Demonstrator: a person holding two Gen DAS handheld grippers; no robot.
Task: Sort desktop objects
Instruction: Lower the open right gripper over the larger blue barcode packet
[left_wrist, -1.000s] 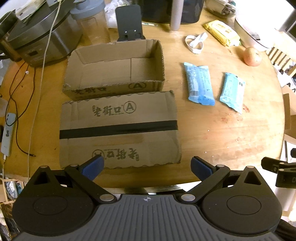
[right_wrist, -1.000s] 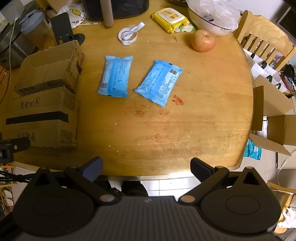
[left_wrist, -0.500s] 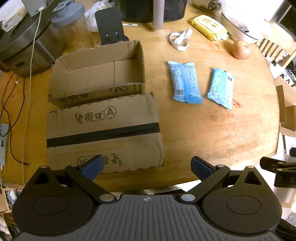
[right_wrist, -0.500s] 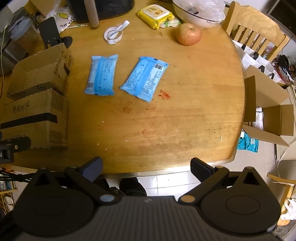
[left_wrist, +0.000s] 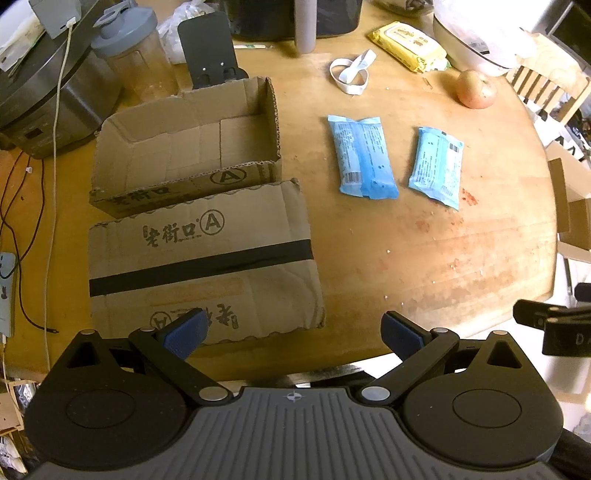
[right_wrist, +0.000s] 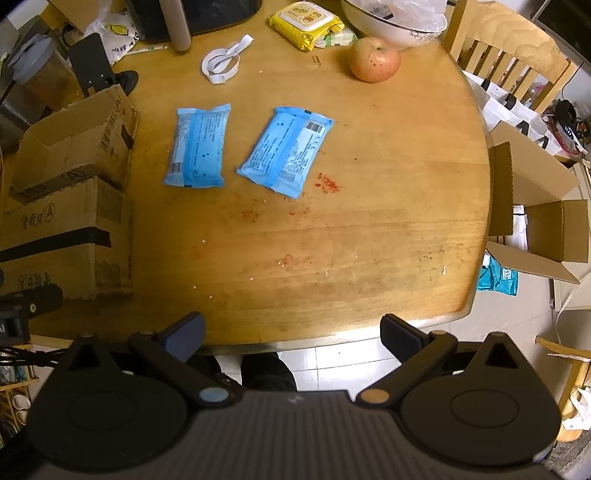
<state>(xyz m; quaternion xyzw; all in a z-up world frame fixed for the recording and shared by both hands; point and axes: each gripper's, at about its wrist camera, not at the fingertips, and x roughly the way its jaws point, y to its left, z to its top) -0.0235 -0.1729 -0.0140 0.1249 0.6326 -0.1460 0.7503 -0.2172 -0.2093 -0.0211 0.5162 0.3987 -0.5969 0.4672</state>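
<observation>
While both grippers, left (left_wrist: 293, 328) and right (right_wrist: 291, 330), hover spread wide and empty at the near table edge, nothing's sorted. Two blue packets (right_wrist: 197, 146) (right_wrist: 286, 151) lie mid-table, beside the open box (left_wrist: 184, 144). Risk: slick flat wrappers could slip from a shallow pinch.

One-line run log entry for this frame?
left gripper: open, empty | right gripper: open, empty | two blue packets: on table | open cardboard box: empty

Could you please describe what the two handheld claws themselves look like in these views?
Both match: the left claw and right claw each have a ribbed grey body with a small crosshair mark, two round black discs, and black linkage arms with metal pivot pins ending in blue ribbed pads. No hands or sleeves show.
</observation>
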